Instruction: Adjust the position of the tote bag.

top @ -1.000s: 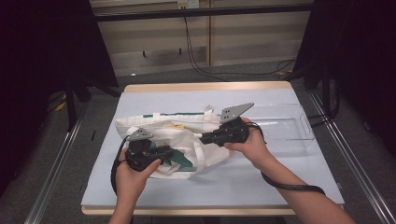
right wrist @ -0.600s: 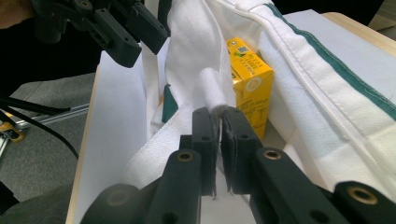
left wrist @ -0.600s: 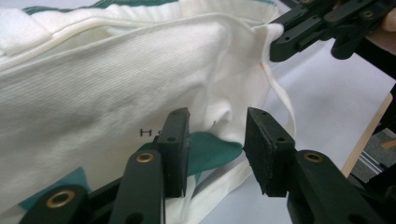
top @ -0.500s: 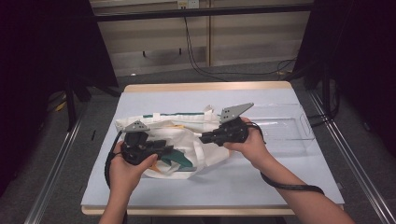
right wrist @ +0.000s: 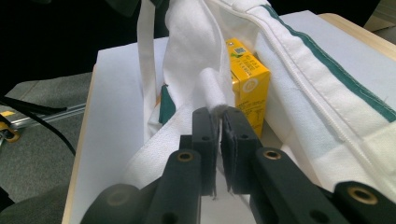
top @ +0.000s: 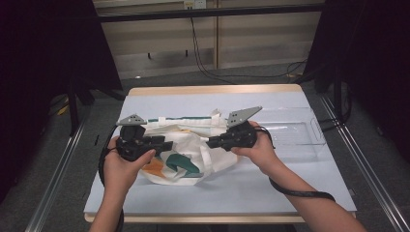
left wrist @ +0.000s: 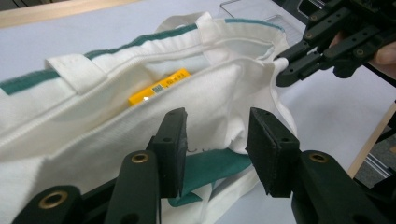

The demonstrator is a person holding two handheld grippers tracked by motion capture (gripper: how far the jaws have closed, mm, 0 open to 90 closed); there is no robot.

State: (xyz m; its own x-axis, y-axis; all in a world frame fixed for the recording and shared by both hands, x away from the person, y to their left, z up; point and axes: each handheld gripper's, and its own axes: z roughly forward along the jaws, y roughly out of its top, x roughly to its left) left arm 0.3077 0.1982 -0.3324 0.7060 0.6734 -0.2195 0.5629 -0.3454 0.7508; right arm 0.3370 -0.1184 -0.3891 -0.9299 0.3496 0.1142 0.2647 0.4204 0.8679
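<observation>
A white cloth bag (top: 186, 147) with green trim lies mid-table, mouth held open. Inside it stands a yellow carton (right wrist: 247, 79), whose top edge (left wrist: 159, 86) peeks out between the bag's two sides. My right gripper (right wrist: 218, 114) is shut on a fold of the bag's rim at its right end (top: 211, 141). My left gripper (left wrist: 217, 126) hovers over the bag's near side (top: 167, 144); its jaws have just been opening, and nothing sits between the pads, the cloth lying beyond them. The right gripper (left wrist: 286, 70) appears at the bag's far corner.
A clear plastic tray (top: 295, 130) sits on the table's right part, behind my right hand. The pale blue tabletop (top: 241, 188) lies bare in front of the bag. Metal rails run along both table sides, with cables behind.
My left gripper has risen off the bag's near left side and its jaws have spread apart. The right gripper has kept its hold and place.
</observation>
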